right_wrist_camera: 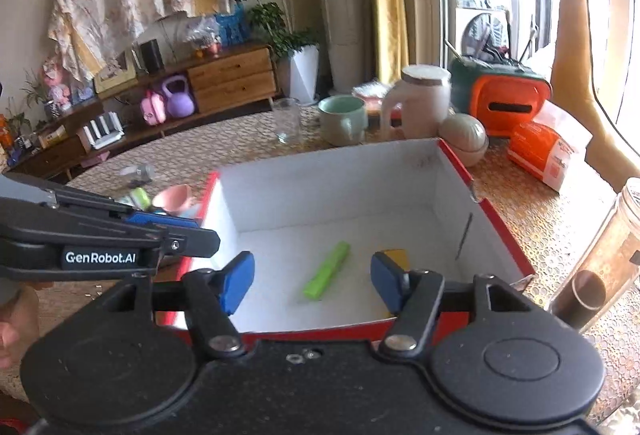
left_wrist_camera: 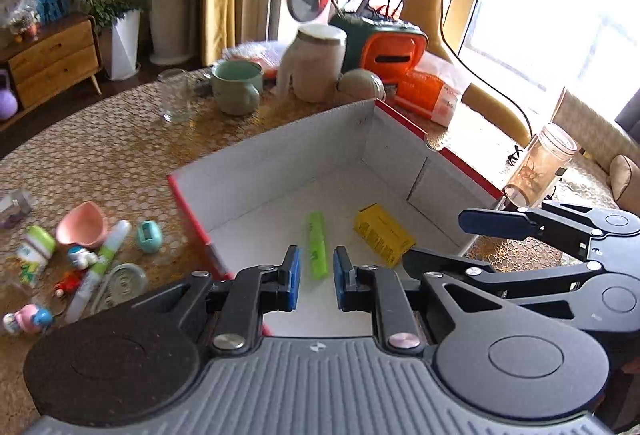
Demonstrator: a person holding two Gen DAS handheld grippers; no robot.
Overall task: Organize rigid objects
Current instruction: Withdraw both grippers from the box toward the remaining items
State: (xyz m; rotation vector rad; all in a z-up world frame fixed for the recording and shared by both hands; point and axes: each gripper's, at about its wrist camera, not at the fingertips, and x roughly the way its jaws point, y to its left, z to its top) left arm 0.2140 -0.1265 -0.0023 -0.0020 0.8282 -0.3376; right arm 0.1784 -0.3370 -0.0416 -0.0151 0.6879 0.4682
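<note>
Left wrist view:
- left gripper [left_wrist_camera: 316,275]: jaws drawn in to a narrow gap, nothing clamped between the blue pads. It is held above the near edge of the box [left_wrist_camera: 280,155].
- The box is red outside and white inside, open-topped, and set on the patterned table [left_wrist_camera: 100,139] at 12 o'clock of the gripper.
- Two items are lying on the box floor: a green marker [left_wrist_camera: 318,243], seen through the jaw gap at 12 o'clock, and a yellow carton [left_wrist_camera: 382,235] just beside it at 1 o'clock. They are not touching.
- Unsorted items are grouped on the table at 9 o'clock, outside the box's red wall: a pink bowl [left_wrist_camera: 82,225], a teal egg-shaped piece [left_wrist_camera: 149,236], a green-and-white tube [left_wrist_camera: 102,263], a round metal lid [left_wrist_camera: 124,281] and small figurines. Finer detail is blurred.
- Behind the box, at 11 to 12 o'clock: a clear glass [left_wrist_camera: 174,95], a green mug [left_wrist_camera: 236,87] and a white lidded jar [left_wrist_camera: 316,63].
- A clear jar [left_wrist_camera: 544,163] is located at 2 o'clock, just outside the box's far right corner.

Right wrist view:
- right gripper [right_wrist_camera: 312,283]: jaws spread wide, nothing between the pads. It is held over the box's near rim.
- The marker is seen at 12 o'clock between the fingers, flat on the floor. The carton is partly hidden behind the right finger at 1 o'clock.
- The left gripper is seen at 9 o'clock, over the box's left wall.
</note>
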